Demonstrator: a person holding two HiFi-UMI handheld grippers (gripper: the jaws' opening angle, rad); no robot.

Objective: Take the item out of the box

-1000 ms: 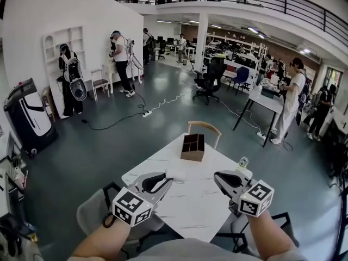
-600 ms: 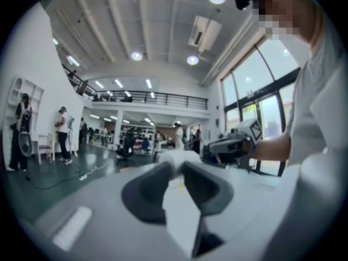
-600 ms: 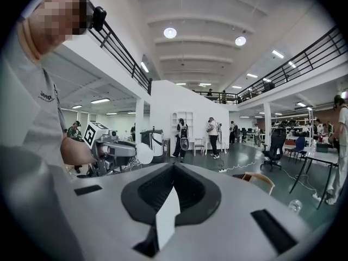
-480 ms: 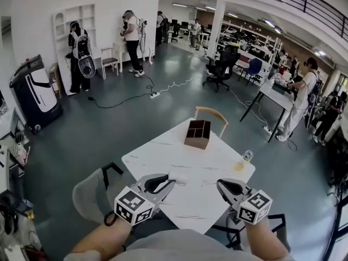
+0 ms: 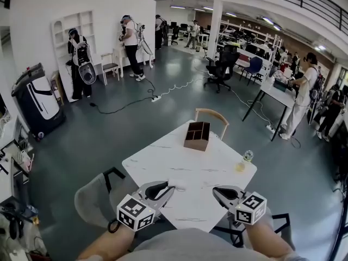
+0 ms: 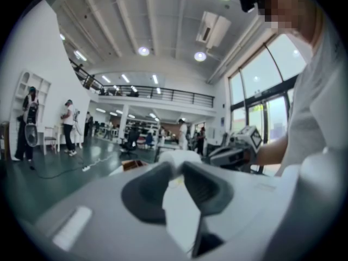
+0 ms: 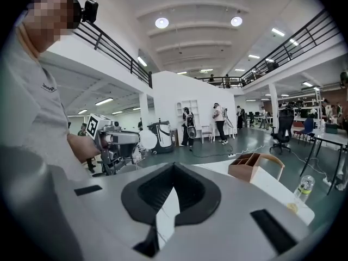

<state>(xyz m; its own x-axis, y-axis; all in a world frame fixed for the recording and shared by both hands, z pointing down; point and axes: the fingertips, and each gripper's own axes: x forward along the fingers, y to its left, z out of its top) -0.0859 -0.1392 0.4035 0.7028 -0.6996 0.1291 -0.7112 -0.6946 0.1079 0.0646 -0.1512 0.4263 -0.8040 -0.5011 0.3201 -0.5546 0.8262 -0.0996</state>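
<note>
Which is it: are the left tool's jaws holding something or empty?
Holding something. The left gripper has its jaws shut on a small white object at their tips; what it is cannot be told.

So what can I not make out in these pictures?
Inside the box: too small in head view; its walls hide it in right gripper view.
The white item in the left gripper: blurred in left gripper view, kind unclear.
Seat of the chair: hidden behind the table, head view.

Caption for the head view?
Left gripper holds a white item over the table; right gripper empty; brown box at far edge.
</note>
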